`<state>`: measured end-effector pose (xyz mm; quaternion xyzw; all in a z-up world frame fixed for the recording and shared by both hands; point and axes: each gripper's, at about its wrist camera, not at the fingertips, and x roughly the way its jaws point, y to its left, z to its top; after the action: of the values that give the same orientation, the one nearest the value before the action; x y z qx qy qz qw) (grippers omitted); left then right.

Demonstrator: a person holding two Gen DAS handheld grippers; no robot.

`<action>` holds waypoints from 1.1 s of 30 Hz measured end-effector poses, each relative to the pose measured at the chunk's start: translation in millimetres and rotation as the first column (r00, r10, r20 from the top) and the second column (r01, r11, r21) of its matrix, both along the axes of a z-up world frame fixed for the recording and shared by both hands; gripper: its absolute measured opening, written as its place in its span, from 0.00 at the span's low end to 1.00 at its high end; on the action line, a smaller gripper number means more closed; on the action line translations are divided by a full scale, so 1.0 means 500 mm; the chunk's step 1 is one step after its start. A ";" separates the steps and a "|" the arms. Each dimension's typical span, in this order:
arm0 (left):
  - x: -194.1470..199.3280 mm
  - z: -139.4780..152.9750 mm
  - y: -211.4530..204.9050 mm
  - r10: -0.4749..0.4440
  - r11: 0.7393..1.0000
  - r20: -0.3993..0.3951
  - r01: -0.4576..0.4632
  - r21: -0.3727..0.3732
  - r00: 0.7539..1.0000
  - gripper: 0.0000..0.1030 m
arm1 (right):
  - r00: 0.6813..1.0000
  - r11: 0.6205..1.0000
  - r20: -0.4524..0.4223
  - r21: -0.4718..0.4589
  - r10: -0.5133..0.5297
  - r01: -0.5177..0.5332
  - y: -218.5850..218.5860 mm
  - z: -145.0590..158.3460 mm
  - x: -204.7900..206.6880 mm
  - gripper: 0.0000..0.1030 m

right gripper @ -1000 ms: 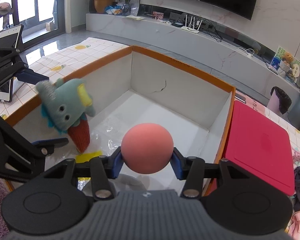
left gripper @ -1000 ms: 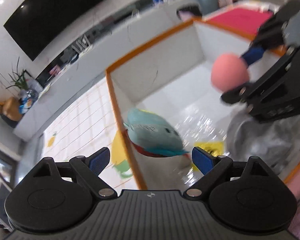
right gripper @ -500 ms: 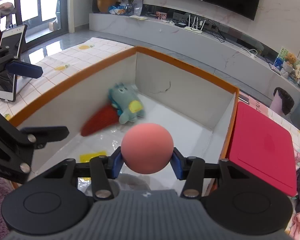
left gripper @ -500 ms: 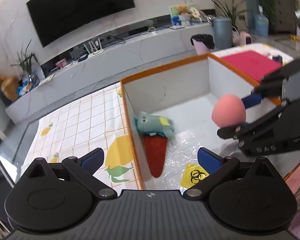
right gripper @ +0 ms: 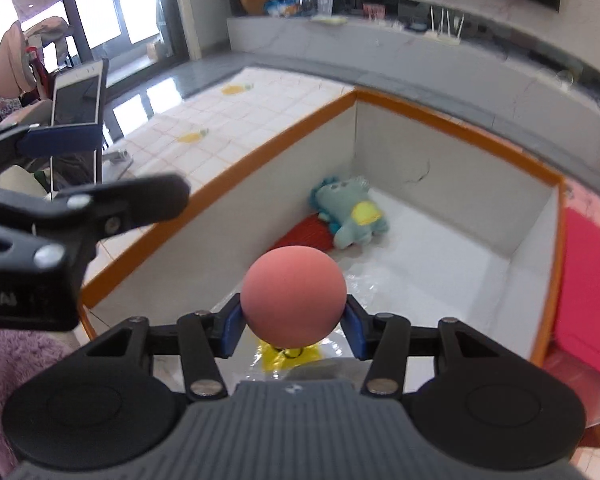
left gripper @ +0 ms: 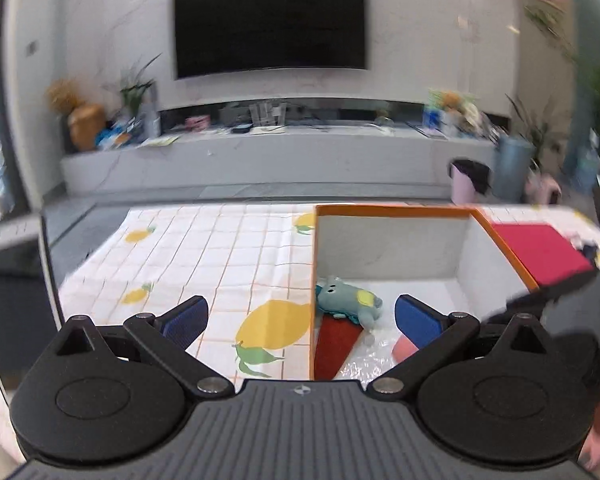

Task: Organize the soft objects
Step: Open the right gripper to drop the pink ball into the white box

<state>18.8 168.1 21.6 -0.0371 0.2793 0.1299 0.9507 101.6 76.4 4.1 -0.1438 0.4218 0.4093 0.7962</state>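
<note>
Two grippers in view. Right gripper [right gripper: 294, 320] has jaws clamped on ball [right gripper: 294, 297], pads pressing both sides at approx its widest line. Left gripper [left gripper: 301, 316] has jaws spread wide, nothing between them.

Location: ball hangs above near end of box [right gripper: 460, 124], over a yellow label on clear film on the floor. Plush [right gripper: 350, 210] lies inside at 12 o'clock from ball, by the left wall, partly atop a red carrot-shaped toy [right gripper: 306, 232]. Red lid [right gripper: 588, 276] sits at 3 o'clock, just outside box.

Risks (judgement):
- Ball is round and springy; released from height it prob. bounces or rolls on the slick film, poss. out over the rim. Cause: opening too high.
- Squeezed foam may pop fwd as pads part. Cause: grip on the curve, not a flat.
- Left gripper sits at 9 o'clock in right wrist view, close beside right one; sideways swing could knock them together.
- Rim at 9 o'clock is near; lowering off-line could catch a finger.

Pose: right gripper tilted down into box, fingers pointing to far wall. Left gripper roughly level, straddling left wall line, over tablecloth [left gripper: 204, 264], aimed at TV [left gripper: 270, 22].
</note>
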 end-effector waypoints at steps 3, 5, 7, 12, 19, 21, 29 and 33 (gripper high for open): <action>0.007 -0.017 -0.005 -0.020 0.999 -0.030 0.019 -0.039 0.999 1.00 | 0.999 1.000 -0.036 -0.002 0.010 -0.010 0.018 -0.010 -0.006 0.49; 0.004 -0.019 -0.011 -0.020 1.000 -0.029 0.020 -0.012 0.999 1.00 | 0.998 1.000 -0.058 -0.005 0.027 -0.027 0.028 -0.018 -0.009 0.49; 0.002 -0.018 -0.008 -0.028 0.999 -0.027 0.027 -0.020 0.999 1.00 | 0.998 0.999 -0.052 -0.020 0.026 -0.027 0.036 -0.026 -0.015 0.49; -0.003 -0.019 0.005 0.005 0.999 -0.023 -0.006 -0.046 1.000 1.00 | 0.998 0.999 -0.042 -0.015 0.042 -0.042 0.035 -0.023 -0.022 0.57; -0.018 -0.009 0.009 0.052 0.998 0.027 -0.051 -0.022 0.998 1.00 | 0.997 0.998 -0.045 0.007 0.055 -0.055 0.033 -0.017 -0.025 0.81; -0.018 -0.009 0.008 0.043 0.999 0.023 -0.043 -0.025 0.999 1.00 | 0.997 0.998 -0.034 0.019 0.066 -0.065 0.032 -0.012 -0.032 0.90; -0.034 0.006 0.003 0.076 0.997 0.069 -0.077 0.021 0.995 1.00 | 0.999 0.998 -0.015 0.058 0.030 -0.029 0.025 0.012 -0.053 0.97; -0.047 0.020 -0.004 0.073 0.996 0.113 -0.078 0.041 0.991 1.00 | 1.000 0.999 0.014 0.040 0.012 -0.013 0.024 0.021 -0.062 0.98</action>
<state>-4.8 166.1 31.6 -0.0333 0.2214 0.1700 0.9597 70.6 88.2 14.7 -0.1333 0.4072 0.4217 0.7991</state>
